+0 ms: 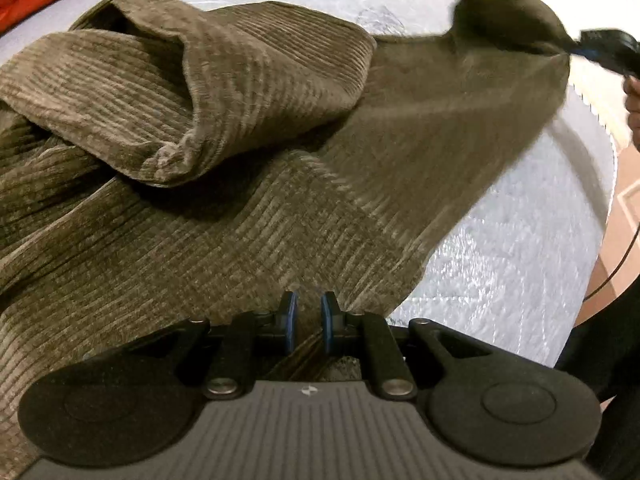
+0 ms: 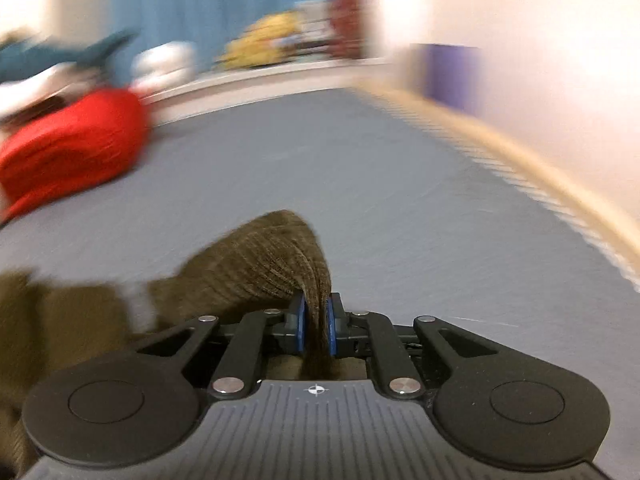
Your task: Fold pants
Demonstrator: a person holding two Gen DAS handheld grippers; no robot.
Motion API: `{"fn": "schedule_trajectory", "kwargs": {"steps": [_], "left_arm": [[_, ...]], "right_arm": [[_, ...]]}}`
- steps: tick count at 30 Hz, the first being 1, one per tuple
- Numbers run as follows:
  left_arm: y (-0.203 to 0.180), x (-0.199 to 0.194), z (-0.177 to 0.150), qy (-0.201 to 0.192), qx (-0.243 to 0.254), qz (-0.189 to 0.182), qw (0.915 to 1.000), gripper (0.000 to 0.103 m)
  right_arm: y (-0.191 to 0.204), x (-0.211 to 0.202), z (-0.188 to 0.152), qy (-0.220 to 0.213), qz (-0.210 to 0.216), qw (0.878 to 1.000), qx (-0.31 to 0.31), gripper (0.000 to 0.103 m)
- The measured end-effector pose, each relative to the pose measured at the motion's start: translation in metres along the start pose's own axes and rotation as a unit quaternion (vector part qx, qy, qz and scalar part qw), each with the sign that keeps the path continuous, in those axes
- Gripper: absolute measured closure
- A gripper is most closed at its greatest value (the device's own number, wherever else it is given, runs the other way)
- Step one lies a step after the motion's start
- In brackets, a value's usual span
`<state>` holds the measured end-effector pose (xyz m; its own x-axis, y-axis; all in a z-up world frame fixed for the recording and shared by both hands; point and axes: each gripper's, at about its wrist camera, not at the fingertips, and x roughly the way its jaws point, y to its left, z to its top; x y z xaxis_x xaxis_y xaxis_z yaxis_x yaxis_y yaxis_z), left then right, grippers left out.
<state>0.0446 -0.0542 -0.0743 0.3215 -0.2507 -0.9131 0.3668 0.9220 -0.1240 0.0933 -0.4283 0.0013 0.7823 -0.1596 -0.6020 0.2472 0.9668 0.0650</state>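
Pants [image 2: 260, 268] pinched in right hand-held gripper [image 2: 316, 326], background motion-blurred

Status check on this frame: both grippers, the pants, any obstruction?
Left gripper and right gripper both clamped on brown corduroy pants. Pants bunched, unfolded. Red garment off aside.

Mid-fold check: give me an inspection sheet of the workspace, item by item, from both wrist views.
Surface: pale quilted bed cover, bare beside the cloth.
Job's things: brown corduroy pants, bunched, one leg rolled over on top, one stretch pulled taut between the grippers.
Clutter: red garment on the bed; blurred pile beyond it.
Grippers: left gripper fingers close together with pants cloth between them; right gripper shut on a pinched fold of pants.
Cables: thin dark cable hanging off the bed's edge.
Surroundings: blue curtain, pale wall, purple item; right view motion-blurred.
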Motion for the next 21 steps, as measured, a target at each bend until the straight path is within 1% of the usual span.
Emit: {"fn": "schedule_trajectory", "kwargs": {"steps": [1,2,3,5,6,7,8,9,10,11,12,14,16,17,18,20,21], "left_arm": [[-0.006,0.001,-0.001,0.001,0.008,0.001,1.0,0.09],[-0.01,0.003,0.002,0.002,0.016,-0.001,0.9999,0.09],[-0.014,0.004,0.002,0.003,0.021,-0.002,0.9998,0.089],[-0.019,0.004,0.003,0.001,0.027,-0.003,0.9996,0.089],[-0.021,0.004,0.004,0.0,0.028,-0.006,0.9996,0.088],[-0.023,0.003,0.005,-0.002,0.027,-0.01,0.9996,0.086],[-0.024,0.003,0.006,-0.004,0.026,-0.015,0.9995,0.084],[-0.021,0.0,0.01,-0.007,0.024,-0.019,0.9995,0.082],[-0.021,-0.001,0.01,-0.011,0.022,-0.024,0.9994,0.081],[-0.022,-0.001,0.01,-0.017,0.021,-0.031,0.9992,0.078],[-0.022,-0.005,0.009,-0.023,0.021,-0.039,0.9988,0.077],[-0.023,-0.009,0.012,-0.031,0.028,-0.053,0.9977,0.074],[-0.027,-0.011,0.009,-0.033,0.044,-0.063,0.9965,0.066],[-0.03,-0.009,0.008,-0.03,0.052,-0.067,0.9959,0.062],[-0.033,-0.006,0.007,-0.028,0.061,-0.065,0.9957,0.061],[-0.037,0.001,0.004,-0.02,0.076,-0.051,0.9956,0.061],[-0.039,0.005,0.002,-0.018,0.083,-0.047,0.9953,0.06]], "right_arm": [[-0.024,-0.002,-0.005,0.017,-0.043,0.998,0.036,0.093],[-0.044,0.0,-0.011,0.036,-0.067,0.995,0.068,0.092],[-0.064,0.005,-0.019,0.065,-0.084,0.989,0.105,0.091],[-0.097,0.022,-0.037,0.135,-0.088,0.973,0.167,0.09],[-0.108,0.028,-0.045,0.155,-0.091,0.964,0.195,0.086],[-0.116,0.03,-0.05,0.162,-0.096,0.958,0.218,0.082],[-0.119,0.029,-0.051,0.157,-0.108,0.956,0.225,0.073],[-0.119,0.026,-0.048,0.144,-0.119,0.956,0.225,0.068],[-0.118,0.022,-0.044,0.13,-0.126,0.958,0.223,0.068],[-0.116,0.018,-0.038,0.111,-0.124,0.961,0.222,0.067],[-0.115,0.014,-0.035,0.097,-0.115,0.964,0.221,0.06],[-0.107,0.013,-0.028,0.082,-0.102,0.969,0.209,0.055],[-0.098,0.014,-0.029,0.079,-0.093,0.973,0.197,0.055],[-0.094,0.016,-0.029,0.08,-0.08,0.975,0.191,0.055],[-0.094,0.019,-0.026,0.084,-0.063,0.978,0.182,0.054],[-0.076,0.021,-0.026,0.101,0.006,0.984,0.144,0.053],[-0.062,0.022,-0.027,0.109,0.046,0.986,0.114,0.048]]}}
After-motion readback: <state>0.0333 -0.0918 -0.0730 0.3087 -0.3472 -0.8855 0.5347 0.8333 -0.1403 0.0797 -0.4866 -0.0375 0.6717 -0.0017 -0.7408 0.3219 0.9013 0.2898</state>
